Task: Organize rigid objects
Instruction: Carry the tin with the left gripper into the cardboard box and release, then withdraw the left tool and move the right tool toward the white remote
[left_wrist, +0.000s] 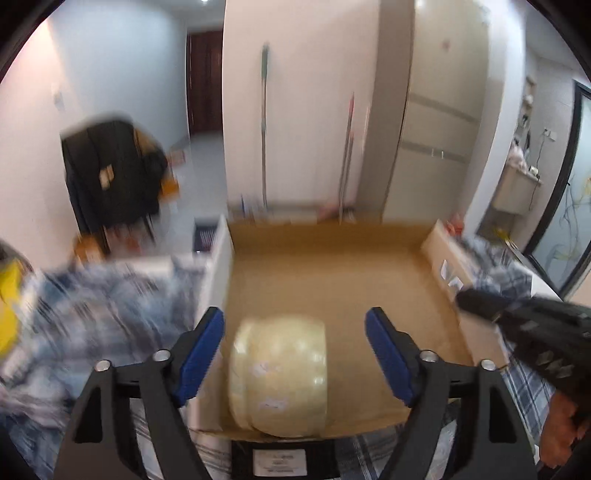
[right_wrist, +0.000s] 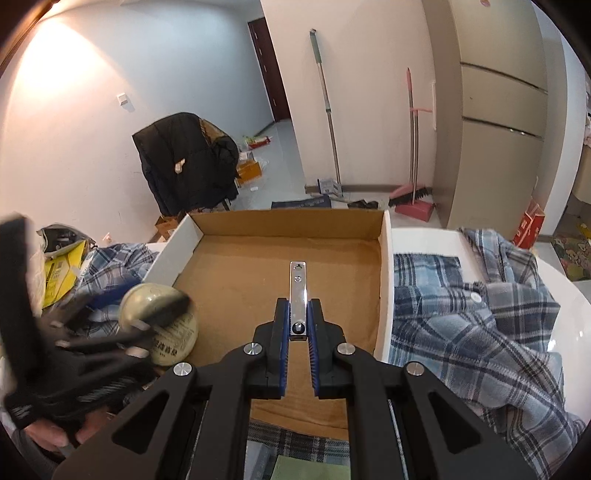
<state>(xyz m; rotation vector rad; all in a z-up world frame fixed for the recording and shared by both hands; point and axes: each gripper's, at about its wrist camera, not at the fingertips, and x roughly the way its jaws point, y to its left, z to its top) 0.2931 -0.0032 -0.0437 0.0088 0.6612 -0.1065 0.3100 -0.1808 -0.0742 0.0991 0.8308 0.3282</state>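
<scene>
The left gripper (left_wrist: 294, 349) stands apart around the tape roll (left_wrist: 279, 374) at the box (right_wrist: 382, 273) floor's near edge, while the right gripper (right_wrist: 297, 334), clamped on a metal bar (right_wrist: 298, 291) pointing away, hovers over mid-box.

There is 1 cardboard box (right_wrist: 236, 280), 1 roll of clear tape (left_wrist: 279, 373) and 1 chrome metal bar (right_wrist: 297, 295). Around them lie 1 plaid shirt (right_wrist: 472, 317), 2 brooms and 1 black jacket (right_wrist: 184, 162).
</scene>
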